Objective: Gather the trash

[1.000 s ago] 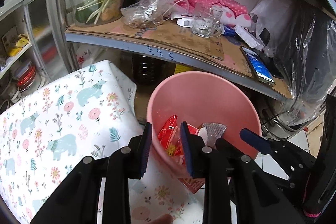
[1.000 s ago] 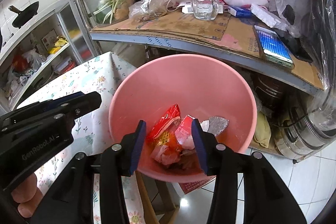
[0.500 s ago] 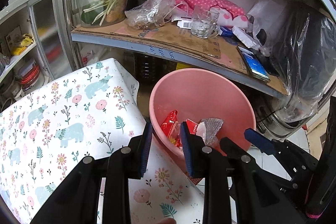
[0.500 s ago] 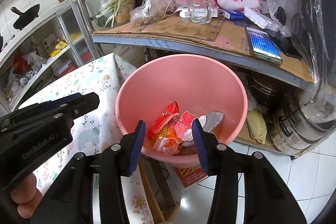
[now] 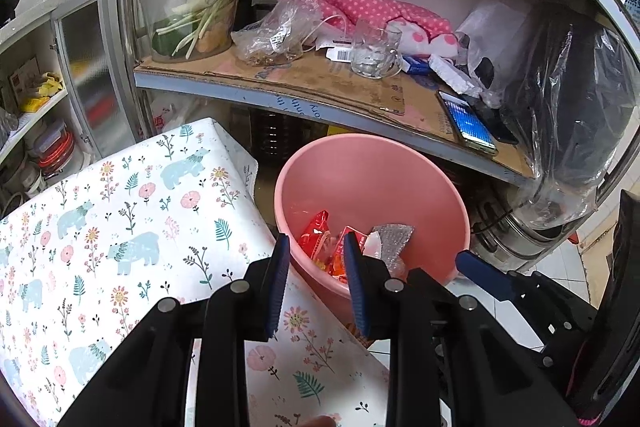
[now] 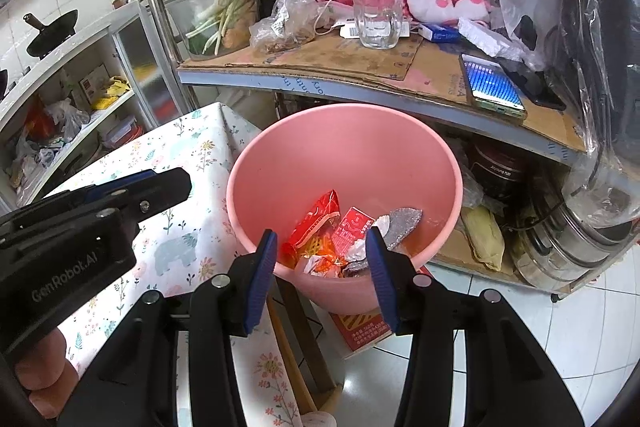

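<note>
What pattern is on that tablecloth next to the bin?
The tablecloth is white with pale blue bears, pink flowers and green leaves; clearest in the left wrist view.

"GenRobot.AI" reads white on the left gripper (image 6: 92,215) body; the dark cooker (image 6: 498,173) under the shelf carries small print, too faint to read.

Your right gripper (image 6: 322,247) hangs over the pink bin (image 6: 400,147), jaws apart, nothing between. Wrappers (image 6: 320,223) inside; left gripper (image 6: 132,187) beside, over the tablecloth (image 6: 192,143).

The bin (image 6: 344,155), holding wrappers (image 6: 320,227), sits beside the table (image 5: 120,211), below the shelf (image 6: 320,67).
</note>
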### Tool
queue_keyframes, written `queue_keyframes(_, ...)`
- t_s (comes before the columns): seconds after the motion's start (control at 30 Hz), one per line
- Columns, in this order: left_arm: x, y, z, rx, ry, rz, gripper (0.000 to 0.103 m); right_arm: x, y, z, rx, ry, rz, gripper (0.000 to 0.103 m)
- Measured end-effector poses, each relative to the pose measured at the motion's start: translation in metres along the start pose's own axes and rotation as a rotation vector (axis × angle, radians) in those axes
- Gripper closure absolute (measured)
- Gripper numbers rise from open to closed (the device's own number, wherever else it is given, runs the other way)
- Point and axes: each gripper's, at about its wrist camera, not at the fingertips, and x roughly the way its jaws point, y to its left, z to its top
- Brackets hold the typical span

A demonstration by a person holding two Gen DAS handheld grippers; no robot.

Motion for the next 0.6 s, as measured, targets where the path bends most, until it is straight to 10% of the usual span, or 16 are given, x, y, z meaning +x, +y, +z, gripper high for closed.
queue_keyframes(0.6,-0.014,-0.006,-0.007,0.005,-0.01,-0.003,0.076,-0.018,0.003,-0.004,-0.008,-0.028,-0.002,0.056)
